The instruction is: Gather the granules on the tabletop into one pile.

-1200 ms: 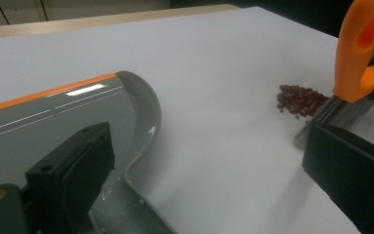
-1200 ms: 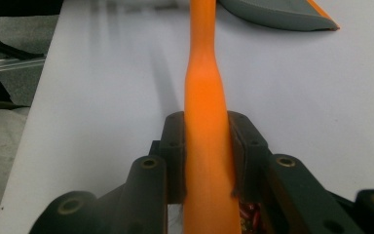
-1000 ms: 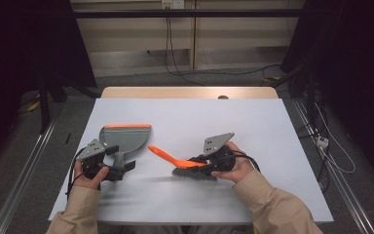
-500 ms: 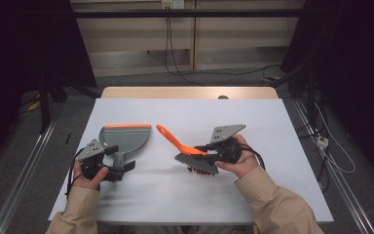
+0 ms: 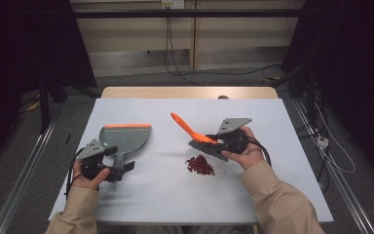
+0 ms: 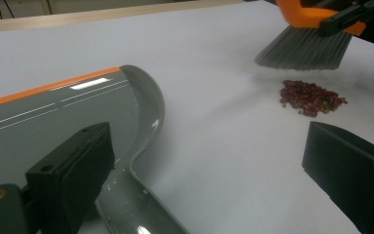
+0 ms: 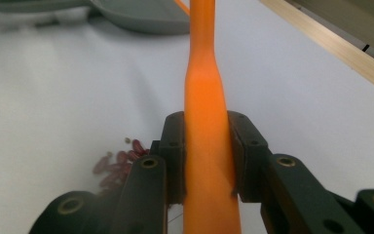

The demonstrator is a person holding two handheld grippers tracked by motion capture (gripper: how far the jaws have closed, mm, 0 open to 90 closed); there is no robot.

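A grey dustpan (image 5: 124, 139) with an orange lip lies on the white table, handle toward me. My left gripper (image 5: 118, 166) stands open at that handle; in the left gripper view (image 6: 214, 156) the handle (image 6: 141, 214) runs beside the left jaw and the pads are far apart. My right gripper (image 5: 224, 142) is shut on the orange handle of a brush (image 5: 191, 130), pads pressed on both sides (image 7: 208, 146). The grey bristles (image 6: 304, 48) hover just right of and beyond a small pile of red beans (image 5: 200, 165) (image 6: 311, 96) (image 7: 119, 163).
The white table top (image 5: 175, 200) has a wooden strip (image 5: 190, 92) along its far edge. Cables (image 5: 180, 73) run across the floor behind the table, and metal rails flank it left and right.
My right gripper has carried the brush to the right and a little farther away, uncovering the bean pile. The left gripper and dustpan have stayed put.
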